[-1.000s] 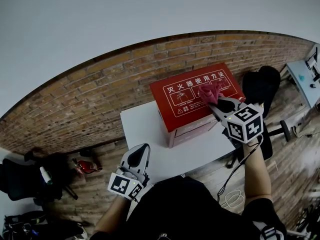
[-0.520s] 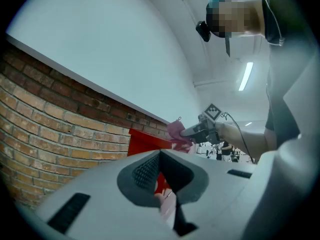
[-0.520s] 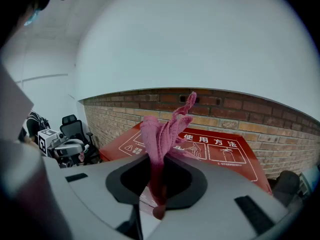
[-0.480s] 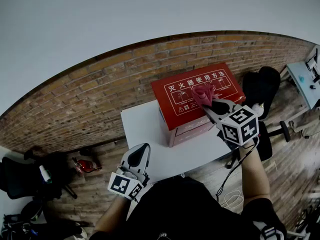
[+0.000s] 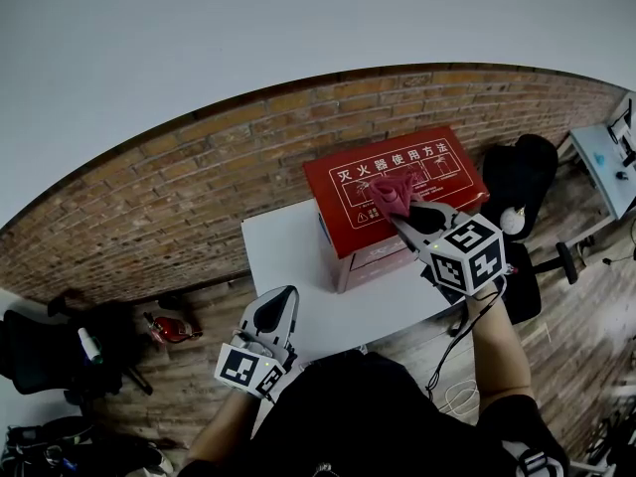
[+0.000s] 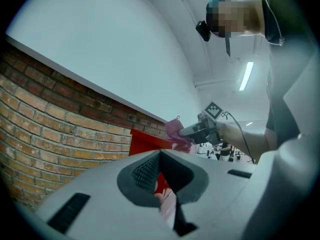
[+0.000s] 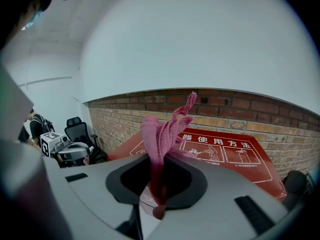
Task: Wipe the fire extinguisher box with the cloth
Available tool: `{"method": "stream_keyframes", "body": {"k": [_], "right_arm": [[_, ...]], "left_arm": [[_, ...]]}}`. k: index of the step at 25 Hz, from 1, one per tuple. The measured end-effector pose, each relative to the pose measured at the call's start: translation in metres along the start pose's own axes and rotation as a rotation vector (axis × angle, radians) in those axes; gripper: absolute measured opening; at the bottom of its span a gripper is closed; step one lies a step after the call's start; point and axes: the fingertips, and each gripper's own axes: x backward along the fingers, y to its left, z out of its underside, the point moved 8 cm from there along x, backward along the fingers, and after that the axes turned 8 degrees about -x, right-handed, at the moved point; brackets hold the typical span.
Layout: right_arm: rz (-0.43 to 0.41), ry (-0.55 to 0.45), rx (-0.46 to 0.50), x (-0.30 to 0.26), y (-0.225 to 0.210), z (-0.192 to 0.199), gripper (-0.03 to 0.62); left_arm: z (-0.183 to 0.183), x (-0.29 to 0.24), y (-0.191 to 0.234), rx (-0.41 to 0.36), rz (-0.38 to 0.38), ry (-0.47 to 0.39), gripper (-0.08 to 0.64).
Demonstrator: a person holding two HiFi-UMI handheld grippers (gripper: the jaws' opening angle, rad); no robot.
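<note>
The right tongs (image 5: 405,219) clamp the cloth (image 5: 390,195) over the box (image 5: 452,167), whose long axis runs crosswise ahead. The left tongs (image 5: 280,298), closed and empty, hang well short.

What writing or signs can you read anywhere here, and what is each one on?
"灭火器使用方法": white title on the red top of the fire extinguisher box.
Small print beneath the top's pictograms and beside its warning triangle: too small to read.
Cubes on the left gripper and right gripper: black-and-white square marker patterns, no words.
Pink cloth: no print visible.
</note>
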Motion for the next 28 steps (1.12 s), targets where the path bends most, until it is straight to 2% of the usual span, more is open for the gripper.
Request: {"method": "stream_keyframes", "body": {"k": [28], "right_arm": [[-0.178, -0.024, -0.010, -0.025, 0.066, -0.001, 0.074]], "left_arm": [[-0.001, 0.013, 0.003, 0.000, -0.032, -0.012, 0.034]]}}
